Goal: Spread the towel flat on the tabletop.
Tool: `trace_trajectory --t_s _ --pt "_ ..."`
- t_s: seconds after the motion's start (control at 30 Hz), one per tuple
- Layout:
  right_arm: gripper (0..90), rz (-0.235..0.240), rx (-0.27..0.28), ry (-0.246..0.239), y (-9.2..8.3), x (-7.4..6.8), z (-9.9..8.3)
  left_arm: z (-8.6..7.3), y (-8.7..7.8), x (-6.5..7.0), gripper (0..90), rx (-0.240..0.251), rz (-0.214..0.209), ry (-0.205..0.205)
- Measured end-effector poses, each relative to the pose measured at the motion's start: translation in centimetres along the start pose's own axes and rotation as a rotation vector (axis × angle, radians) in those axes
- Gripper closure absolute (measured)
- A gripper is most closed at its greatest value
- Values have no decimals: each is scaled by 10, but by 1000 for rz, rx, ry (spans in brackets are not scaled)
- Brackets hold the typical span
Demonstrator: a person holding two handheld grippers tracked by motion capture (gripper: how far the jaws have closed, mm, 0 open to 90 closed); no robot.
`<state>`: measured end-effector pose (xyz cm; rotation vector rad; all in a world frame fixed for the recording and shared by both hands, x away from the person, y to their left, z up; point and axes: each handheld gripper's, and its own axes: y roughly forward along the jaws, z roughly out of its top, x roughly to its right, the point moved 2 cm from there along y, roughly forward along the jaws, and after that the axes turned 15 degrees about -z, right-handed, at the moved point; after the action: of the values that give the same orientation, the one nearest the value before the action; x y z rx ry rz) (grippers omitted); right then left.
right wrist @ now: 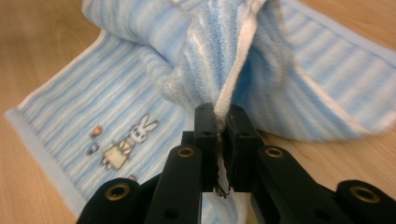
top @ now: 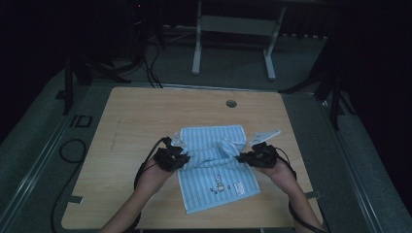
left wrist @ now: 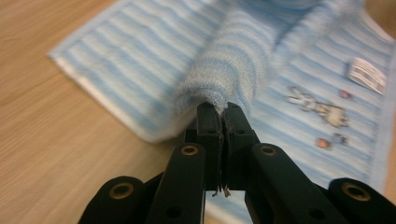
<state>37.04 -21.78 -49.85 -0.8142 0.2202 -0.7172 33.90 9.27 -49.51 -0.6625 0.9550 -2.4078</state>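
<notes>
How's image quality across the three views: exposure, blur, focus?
High view: dim and underexposed, surroundings nearly black, towel and table still readable. Left gripper view: well lit, left claw sharp, far towel edge and printed label soft. Right gripper view: bright, right claw crisp, rabbit print slightly soft.

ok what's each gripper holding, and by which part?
Both hold the blue striped towel: left gripper pinches a fold at its left edge, right gripper pinches its white-hemmed right edge.

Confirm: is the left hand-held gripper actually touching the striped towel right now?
Touching. The left gripper view shows the left hand-held gripper with its jaws closed on a fold of the blue striped towel, the cloth pinched between them and lifted off the table.
</notes>
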Motion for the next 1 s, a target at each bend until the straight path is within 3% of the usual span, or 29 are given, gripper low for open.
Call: trace_trajectory --t_s 0.03,0.13,0.17,0.3,0.4,0.5,0.73,1.0 --pt "842 -6 3 24 -4 7 -5 1 0 -8 870 -5 9 -17" --pt "841 -6 -1 43 -6 10 -8 2 2 -17 870 -5 27 -36" --pt "842 -4 -2 54 -6 12 -11 2 4 -25 870 -9 46 -51" --pt "841 -28 -19 95 -5 20 -24 3 11 -43 869 -18 53 -94" --pt "852 -46 -28 125 -3 26 -31 4 19 -54 869 -31 88 -105" --pt "860 -53 -40 165 2 33 -38 6 28 -64 868 -50 85 -123" --pt "865 -96 -90 176 19 37 -46 9 50 -81 866 -85 81 -167" --pt "866 -134 -142 174 36 42 -49 15 55 -92 861 -82 79 -194"
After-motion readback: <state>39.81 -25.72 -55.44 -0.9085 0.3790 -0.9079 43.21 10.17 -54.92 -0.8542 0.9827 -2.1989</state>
